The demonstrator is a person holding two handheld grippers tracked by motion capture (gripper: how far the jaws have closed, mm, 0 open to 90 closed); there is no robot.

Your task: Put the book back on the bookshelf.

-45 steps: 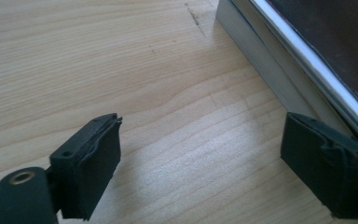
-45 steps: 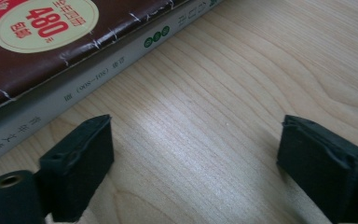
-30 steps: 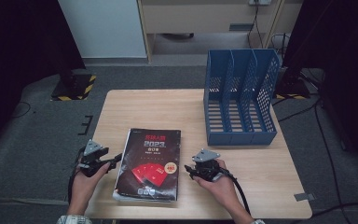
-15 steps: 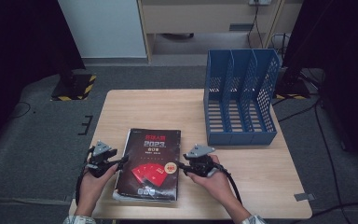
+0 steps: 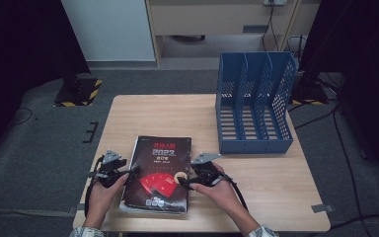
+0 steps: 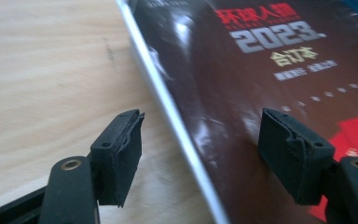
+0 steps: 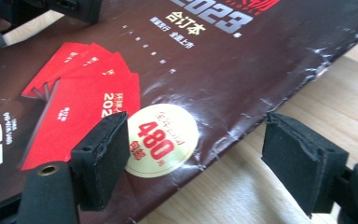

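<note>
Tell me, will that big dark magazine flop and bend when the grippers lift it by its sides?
Probably it will sag a little: the magazine has a soft glossy cover, creased along the edge near the right gripper. It looks thick, so likely heavy. The shiny cover may be slippery for the left gripper.

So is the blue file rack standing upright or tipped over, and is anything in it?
Upright and empty: the blue file rack stands on the table, its slots showing bare slatted floor.

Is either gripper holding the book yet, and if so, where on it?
Nothing is held. The left gripper is open astride the book's left edge, the right gripper open astride its right edge; neither has closed on it.
</note>
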